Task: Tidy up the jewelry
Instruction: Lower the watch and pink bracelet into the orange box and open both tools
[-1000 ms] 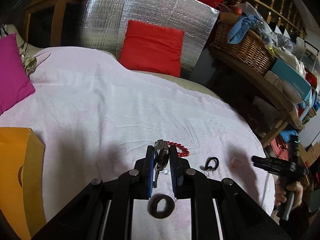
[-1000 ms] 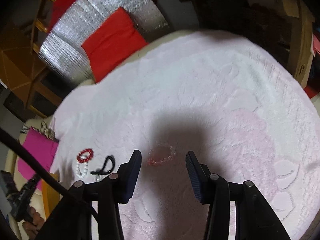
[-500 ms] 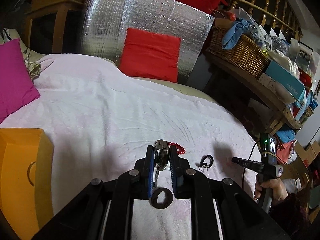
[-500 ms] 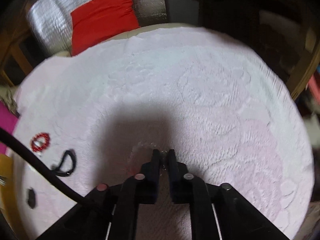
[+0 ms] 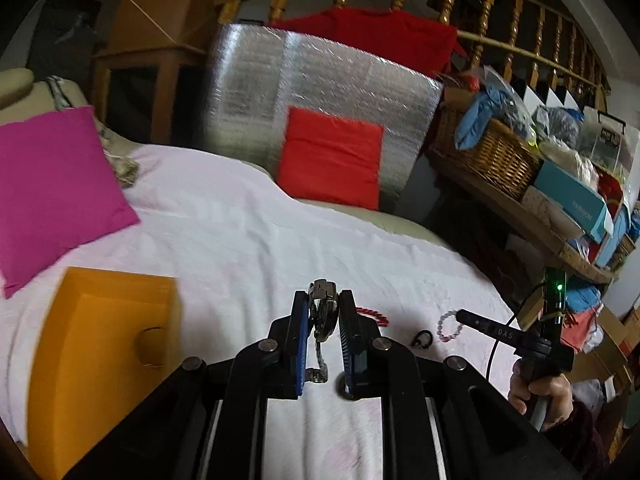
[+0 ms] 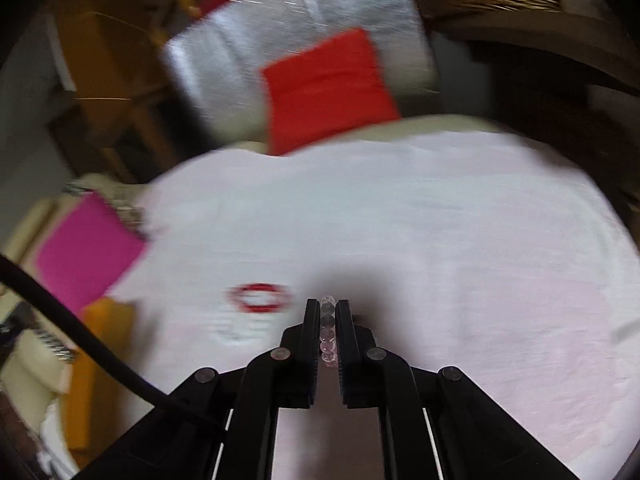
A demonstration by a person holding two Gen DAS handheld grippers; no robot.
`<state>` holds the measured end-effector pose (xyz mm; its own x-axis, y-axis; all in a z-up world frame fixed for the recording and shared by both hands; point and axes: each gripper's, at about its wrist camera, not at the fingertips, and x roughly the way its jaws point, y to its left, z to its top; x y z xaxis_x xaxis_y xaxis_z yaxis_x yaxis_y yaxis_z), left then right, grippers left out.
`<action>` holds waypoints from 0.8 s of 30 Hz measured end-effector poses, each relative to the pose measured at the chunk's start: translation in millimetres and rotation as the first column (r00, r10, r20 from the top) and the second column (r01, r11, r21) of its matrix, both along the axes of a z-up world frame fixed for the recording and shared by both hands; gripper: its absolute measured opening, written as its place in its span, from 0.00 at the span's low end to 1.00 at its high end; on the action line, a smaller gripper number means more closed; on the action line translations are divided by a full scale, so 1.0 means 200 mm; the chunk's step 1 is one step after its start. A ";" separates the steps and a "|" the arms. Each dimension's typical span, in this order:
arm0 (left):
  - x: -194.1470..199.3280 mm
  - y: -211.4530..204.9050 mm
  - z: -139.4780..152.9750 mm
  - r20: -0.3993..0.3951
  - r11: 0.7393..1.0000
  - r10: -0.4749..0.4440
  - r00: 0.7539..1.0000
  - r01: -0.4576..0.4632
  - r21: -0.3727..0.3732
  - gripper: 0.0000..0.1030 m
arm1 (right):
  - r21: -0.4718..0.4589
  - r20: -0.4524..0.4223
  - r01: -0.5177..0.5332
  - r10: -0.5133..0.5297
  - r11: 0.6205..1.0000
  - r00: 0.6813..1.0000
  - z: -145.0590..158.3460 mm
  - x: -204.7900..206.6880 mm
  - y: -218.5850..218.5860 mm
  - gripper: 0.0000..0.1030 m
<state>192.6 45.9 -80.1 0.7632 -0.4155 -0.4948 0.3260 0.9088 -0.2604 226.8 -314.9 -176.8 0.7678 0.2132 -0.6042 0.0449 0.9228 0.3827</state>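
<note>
1. The left gripper (image 5: 323, 312) is clamping a silver metal watch (image 5: 322, 311) between its blue-padded fingers (image 5: 301, 320); the watch's link band is hanging down between the jaws.
2. The right gripper (image 6: 327, 312) is pinching a clear pink bead bracelet (image 6: 327, 334); its beads are lining up in the narrow gap between the black fingers (image 6: 310, 328). In the left wrist view the same bracelet (image 5: 450, 325) is dangling from the gripper's tip, off the cloth.
3. A red bead bracelet (image 6: 260, 298) is lying on the white blanket (image 5: 240, 240), left of the right gripper and just right of the left gripper's far end.
4. A small black loop (image 5: 423, 338) is resting on the blanket between the red bracelet and the right gripper.
5. An orange box (image 5: 100, 344) is sitting at the near left of the blanket, beside the left gripper.
6. A magenta cushion (image 5: 52, 188) is lying at the far left; a red cushion (image 5: 330, 156) is leaning against a silver foil panel (image 5: 320, 80) at the far edge.
7. The person's right hand (image 5: 544, 394) is gripping the right tool's handle at the near right.
</note>
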 end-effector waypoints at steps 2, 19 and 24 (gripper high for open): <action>-0.05 0.09 0.00 -0.005 1.000 0.028 1.000 -0.028 0.007 0.15 | 0.048 0.036 -0.075 0.073 0.996 0.997 0.05 0.00 0.13 0.08; -0.05 0.79 -0.40 -0.216 0.967 0.256 0.942 -0.249 0.060 0.15 | 0.115 0.008 -0.514 0.517 0.850 0.856 0.15 0.27 1.56 0.08; -0.01 0.88 -0.51 -0.263 0.963 0.270 0.926 -0.265 0.055 0.15 | 0.137 -0.050 -0.541 0.551 0.830 0.833 0.04 0.38 1.71 0.08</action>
<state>189.7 221.5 -182.6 0.6845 -0.2031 -0.7002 -0.0091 0.9580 -0.2868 303.2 26.2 -168.6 0.4535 0.6527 -0.6070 -0.4164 0.7572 0.5032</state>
